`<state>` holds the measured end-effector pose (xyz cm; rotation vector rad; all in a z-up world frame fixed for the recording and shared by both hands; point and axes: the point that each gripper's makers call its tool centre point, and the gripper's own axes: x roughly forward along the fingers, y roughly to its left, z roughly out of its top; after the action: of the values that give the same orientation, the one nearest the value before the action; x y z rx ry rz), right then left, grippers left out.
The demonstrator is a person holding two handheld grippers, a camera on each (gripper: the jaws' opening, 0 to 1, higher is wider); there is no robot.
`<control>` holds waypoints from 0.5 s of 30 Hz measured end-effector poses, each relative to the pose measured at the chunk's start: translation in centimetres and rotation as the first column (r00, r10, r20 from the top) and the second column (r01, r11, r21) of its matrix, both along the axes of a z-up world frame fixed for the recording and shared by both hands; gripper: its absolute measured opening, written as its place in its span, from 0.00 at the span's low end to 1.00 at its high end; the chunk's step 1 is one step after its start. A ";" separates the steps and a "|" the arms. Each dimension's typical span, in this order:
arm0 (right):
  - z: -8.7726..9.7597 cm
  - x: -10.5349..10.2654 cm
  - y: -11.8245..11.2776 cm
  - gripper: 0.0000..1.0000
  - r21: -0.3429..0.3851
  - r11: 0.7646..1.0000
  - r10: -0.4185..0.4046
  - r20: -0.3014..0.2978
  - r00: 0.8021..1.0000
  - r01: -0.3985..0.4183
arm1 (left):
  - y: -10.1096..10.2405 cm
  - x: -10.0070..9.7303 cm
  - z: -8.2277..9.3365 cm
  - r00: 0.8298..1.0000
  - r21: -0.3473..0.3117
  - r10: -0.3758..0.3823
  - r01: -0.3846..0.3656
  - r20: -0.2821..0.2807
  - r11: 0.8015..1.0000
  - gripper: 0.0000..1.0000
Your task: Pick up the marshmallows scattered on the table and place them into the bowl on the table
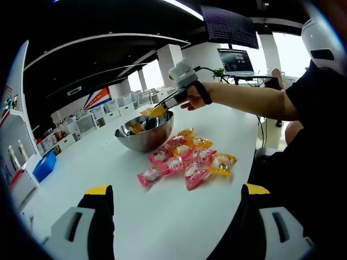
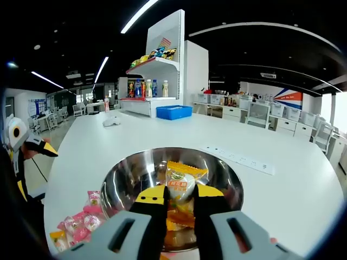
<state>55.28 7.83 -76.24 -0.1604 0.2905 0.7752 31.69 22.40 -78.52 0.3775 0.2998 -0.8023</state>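
A steel bowl (image 1: 147, 136) stands on the white table with a few wrapped marshmallows inside. Beside it, toward me, lies a pile of several pink and orange marshmallow packets (image 1: 187, 161). My left gripper (image 1: 176, 190) hovers open above the table in front of that pile, its jaws wide apart with nothing between them. My right gripper (image 1: 158, 111), held by a person's hand, sits over the bowl's rim. In the right gripper view, the right gripper (image 2: 180, 196) is shut on an orange marshmallow packet (image 2: 182, 181) directly above the bowl (image 2: 120, 179). The pile (image 2: 81, 223) shows at lower left.
The long white table (image 1: 97, 162) has a power strip (image 2: 238, 158) beyond the bowl, then a blue bin (image 2: 173, 112) and a shelf of bottles (image 2: 149, 86). The person's body (image 1: 314, 135) stands at the table's right edge. A laptop (image 1: 236, 60) sits at the far end.
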 end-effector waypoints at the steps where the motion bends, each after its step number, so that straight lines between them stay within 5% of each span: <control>1: 0.0 0.1 0.0 0.15 0.001 1.000 0.001 -0.001 1.000 -0.001 | 0.0 0.0 0.0 1.000 0.001 0.000 0.000 0.000 1.000 0.96; 15: -0.2 -0.1 0.4 0.16 -0.025 1.000 0.018 -0.002 1.000 -0.018 | -0.1 0.0 -0.3 1.000 0.005 -0.004 0.004 -0.005 1.000 0.96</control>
<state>55.20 8.24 -76.47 -0.1860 0.3008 0.7902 31.65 22.26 -78.80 0.3809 0.3062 -0.8062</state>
